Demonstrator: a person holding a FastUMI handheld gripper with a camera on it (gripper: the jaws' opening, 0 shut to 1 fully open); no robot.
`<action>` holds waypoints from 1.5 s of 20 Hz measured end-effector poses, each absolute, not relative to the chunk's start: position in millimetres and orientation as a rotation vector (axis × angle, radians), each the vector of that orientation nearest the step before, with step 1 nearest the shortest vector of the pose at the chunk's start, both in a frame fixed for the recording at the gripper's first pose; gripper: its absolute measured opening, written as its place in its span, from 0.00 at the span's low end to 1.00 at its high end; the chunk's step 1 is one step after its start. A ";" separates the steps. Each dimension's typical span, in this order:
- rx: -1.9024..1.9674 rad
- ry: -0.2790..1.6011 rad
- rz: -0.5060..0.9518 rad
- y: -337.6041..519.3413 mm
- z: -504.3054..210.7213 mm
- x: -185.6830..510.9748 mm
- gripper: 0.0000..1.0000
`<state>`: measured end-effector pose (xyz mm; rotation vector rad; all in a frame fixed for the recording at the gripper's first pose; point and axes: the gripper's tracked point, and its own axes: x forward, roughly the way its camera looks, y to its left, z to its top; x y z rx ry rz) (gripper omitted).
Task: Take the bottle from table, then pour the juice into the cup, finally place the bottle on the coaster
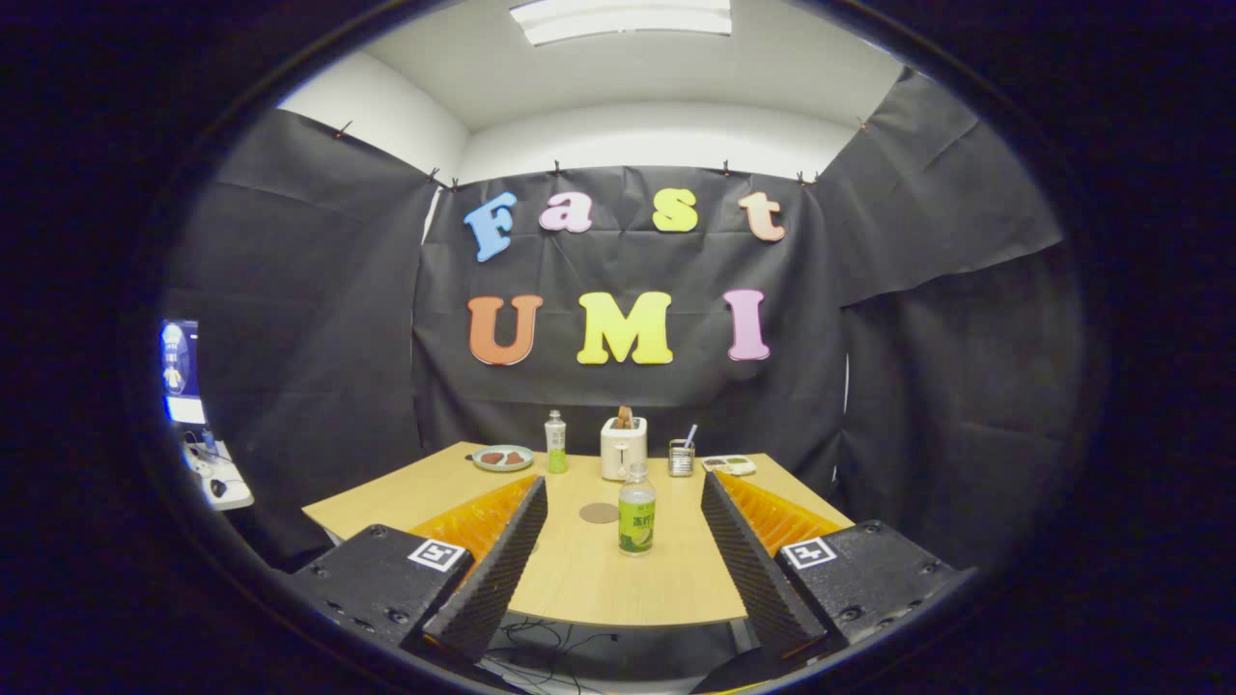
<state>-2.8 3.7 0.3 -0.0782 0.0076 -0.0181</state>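
On the pale wooden table [666, 579], between my two fingers and a little ahead of them, stands the bottle [636, 510]: upright, clear plastic, capped, with a green label round its lower half and pale juice showing above the label. My gripper [624, 560] is spread wide with nothing between the fingers; both fingers stand well apart from the bottle, one on either side.

Going from left to right along the far edge of the table: a shallow plate [502, 458] holding a couple of dark brown pieces; just beside it a second bottle [555, 442], slim and clear with green liquid low inside; then a white toaster [624, 448] with something brown sticking up from its slot; then a small glass cup [681, 458] with a thin stick or straw leaning in it; then a flat white tray [730, 465] with bits I cannot make out. Nearer to me, just left of the bottle with the green label, a round brown coaster [599, 513] lies flat on the wood, apart from the bottle.

Off the table to the far left a lit screen [181, 372] glows above a small white stand. Black cloth, creased and clipped along its top, walls the booth; above it run white walls and a ceiling light panel [621, 17]. The tabletop is smooth, light-grained and matte, with cables hanging below its near edge.
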 end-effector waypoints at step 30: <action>-0.005 0.128 -0.058 -43.7 -137.4 156.4 1.00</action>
